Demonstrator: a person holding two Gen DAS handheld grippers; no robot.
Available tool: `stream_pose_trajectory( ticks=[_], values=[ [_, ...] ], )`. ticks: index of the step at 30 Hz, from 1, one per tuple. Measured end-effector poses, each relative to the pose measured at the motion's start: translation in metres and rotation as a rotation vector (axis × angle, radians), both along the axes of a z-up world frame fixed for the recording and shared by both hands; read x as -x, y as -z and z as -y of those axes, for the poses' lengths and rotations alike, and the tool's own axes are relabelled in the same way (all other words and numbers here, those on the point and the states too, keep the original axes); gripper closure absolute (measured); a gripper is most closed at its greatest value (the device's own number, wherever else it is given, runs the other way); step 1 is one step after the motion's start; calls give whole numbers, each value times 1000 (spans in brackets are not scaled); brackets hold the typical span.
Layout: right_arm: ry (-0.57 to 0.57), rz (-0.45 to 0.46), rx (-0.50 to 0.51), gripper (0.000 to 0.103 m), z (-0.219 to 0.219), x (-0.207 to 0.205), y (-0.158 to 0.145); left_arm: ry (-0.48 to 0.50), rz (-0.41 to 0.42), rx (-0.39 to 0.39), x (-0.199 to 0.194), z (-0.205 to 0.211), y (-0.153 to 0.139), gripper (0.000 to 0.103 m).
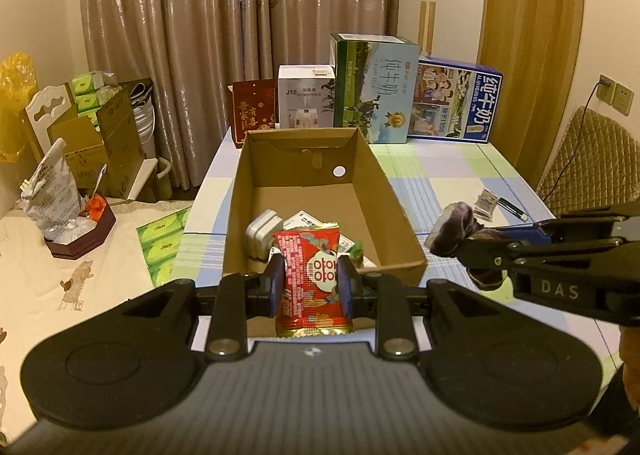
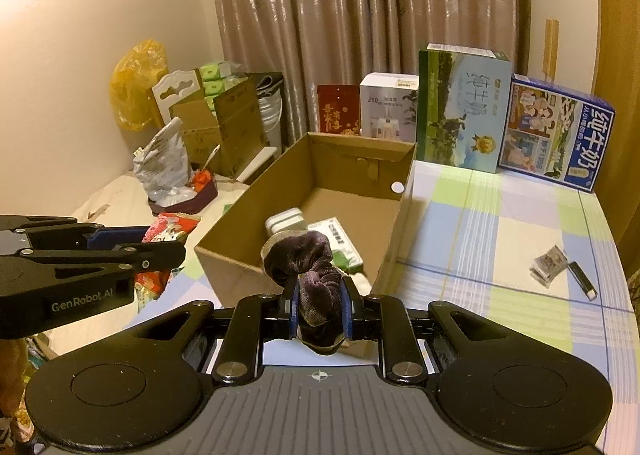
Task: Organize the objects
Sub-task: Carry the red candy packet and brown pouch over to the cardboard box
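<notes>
**Two Grippers, Two Loads, One Box Half Filled**

The left gripper (image 1: 311,281) pinches a red snack packet (image 1: 310,275) upright between its pads, poised at the near rim of the open cardboard box (image 1: 390,191). At three o'clock, the right gripper (image 2: 319,309) is clamped on a bunched purple velvet pouch (image 2: 308,267), also short of the box. Inside lie a white adapter (image 2: 285,222) and a green-and-white carton (image 2: 340,241). By the look of it, sorting is midway: both held items await dropping, while a small sachet (image 2: 547,266) and dark stick (image 2: 583,279) remain on the checked tablecloth (image 2: 500,223) at two o'clock.
</notes>
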State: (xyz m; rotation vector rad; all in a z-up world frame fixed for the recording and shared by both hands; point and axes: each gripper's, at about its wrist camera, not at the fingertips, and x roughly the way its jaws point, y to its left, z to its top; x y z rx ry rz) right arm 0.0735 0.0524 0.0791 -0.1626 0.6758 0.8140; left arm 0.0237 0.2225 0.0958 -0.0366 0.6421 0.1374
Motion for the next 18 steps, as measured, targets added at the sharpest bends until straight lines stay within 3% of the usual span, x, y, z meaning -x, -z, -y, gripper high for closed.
stream_pose_trajectory(
  ticks=[8,18],
  values=[
    [20,-16,-14,86,-10,-37,-2,16,-20,-10,-34,-15,0,80],
    [30,-61,-21,86,-34,-86,15,40,-67,-8,-100,-36,22,80]
  ],
)
